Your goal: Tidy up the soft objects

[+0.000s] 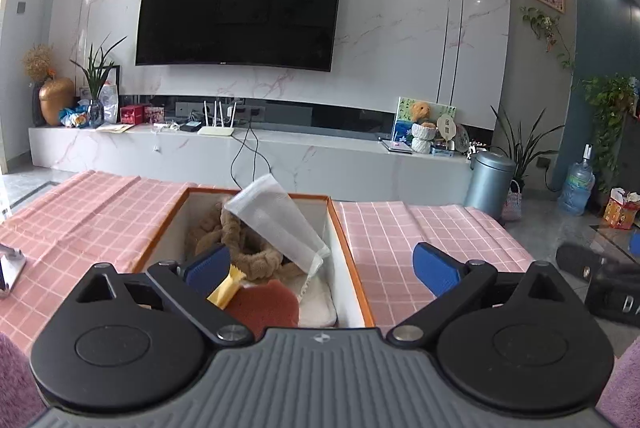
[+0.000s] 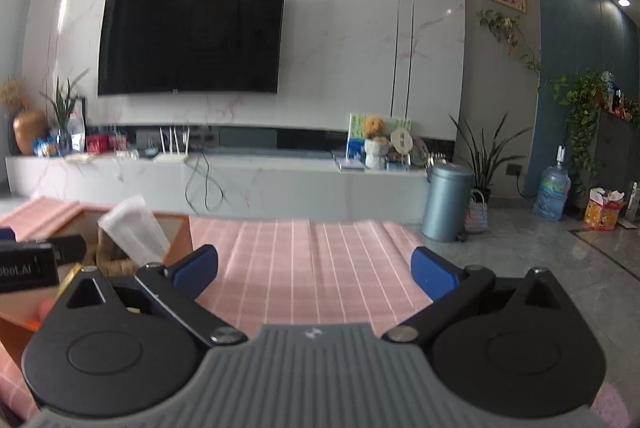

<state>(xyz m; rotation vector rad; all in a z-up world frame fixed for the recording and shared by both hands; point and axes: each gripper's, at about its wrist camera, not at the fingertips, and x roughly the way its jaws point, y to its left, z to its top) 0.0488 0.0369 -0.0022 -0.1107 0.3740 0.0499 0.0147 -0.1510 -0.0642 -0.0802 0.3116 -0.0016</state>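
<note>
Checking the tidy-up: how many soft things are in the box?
5: mesh bag propped on top, brown headband beneath it, yellow piece, red sponge and white cloth nearest. More may be hidden.

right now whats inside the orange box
Inside the orange box: a white mesh bag leaning over a brown plush headband, a reddish-brown pad, a yellow piece and white cloth. The near end is hidden by the left gripper.
</note>
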